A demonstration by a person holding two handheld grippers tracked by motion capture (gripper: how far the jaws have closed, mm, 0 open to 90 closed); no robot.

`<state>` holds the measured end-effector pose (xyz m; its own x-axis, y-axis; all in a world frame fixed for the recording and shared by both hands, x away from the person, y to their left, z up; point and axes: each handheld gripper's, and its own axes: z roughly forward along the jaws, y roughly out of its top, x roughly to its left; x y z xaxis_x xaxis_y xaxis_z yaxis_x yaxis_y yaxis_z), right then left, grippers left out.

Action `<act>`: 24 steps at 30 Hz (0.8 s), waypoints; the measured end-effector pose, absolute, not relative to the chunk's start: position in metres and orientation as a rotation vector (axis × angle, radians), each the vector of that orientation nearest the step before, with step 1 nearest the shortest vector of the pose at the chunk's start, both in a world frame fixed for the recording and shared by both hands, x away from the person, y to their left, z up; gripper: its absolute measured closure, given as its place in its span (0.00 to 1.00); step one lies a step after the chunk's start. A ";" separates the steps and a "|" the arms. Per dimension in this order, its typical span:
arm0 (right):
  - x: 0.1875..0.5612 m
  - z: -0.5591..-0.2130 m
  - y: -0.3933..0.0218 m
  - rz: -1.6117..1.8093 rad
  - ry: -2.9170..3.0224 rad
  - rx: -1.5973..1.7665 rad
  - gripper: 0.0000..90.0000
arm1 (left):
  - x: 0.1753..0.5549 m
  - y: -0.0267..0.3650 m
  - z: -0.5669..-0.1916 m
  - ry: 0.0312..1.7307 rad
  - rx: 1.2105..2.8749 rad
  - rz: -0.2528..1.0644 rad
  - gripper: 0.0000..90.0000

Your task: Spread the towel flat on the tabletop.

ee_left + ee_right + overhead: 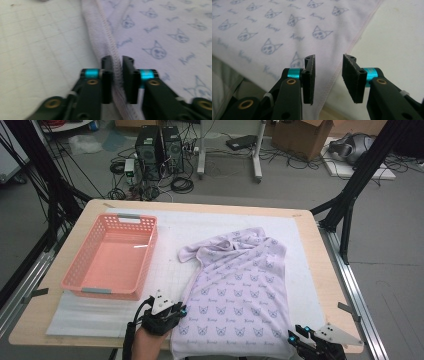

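High view: pink basket [80, 273] empty; left fingers [108, 75] pinching garment [240, 285] hem, right fingers [309, 75] apart.

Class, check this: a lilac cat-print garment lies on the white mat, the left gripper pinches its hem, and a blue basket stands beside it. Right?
Not quite: the basket is pink, as the high view shows. The garment, mat and left gripper are as stated.

Small cursive word repeated between cat-face prints on lilac garment [287, 27], across upper left of frame; too blurred to read.
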<state>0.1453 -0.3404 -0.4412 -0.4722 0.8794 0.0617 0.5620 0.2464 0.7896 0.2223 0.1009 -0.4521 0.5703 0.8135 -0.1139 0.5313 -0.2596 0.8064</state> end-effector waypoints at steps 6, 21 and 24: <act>0.170 -0.451 -0.332 1.041 2.132 1.387 0.70 | 0.207 0.119 -0.452 1.142 1.862 0.318 0.95; 0.122 -0.444 -0.342 1.028 2.296 1.303 0.97 | 0.147 0.148 -0.460 1.024 1.845 0.254 0.79; 0.117 -0.440 -0.348 1.060 2.271 1.296 0.90 | 0.154 0.148 -0.457 1.010 1.812 0.293 0.67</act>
<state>0.1171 -0.3477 -0.4404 -0.5379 0.8388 0.0834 0.6026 0.3134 0.7340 0.1536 0.1478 -0.4571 0.6221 0.7467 -0.2356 0.5043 -0.1519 0.8500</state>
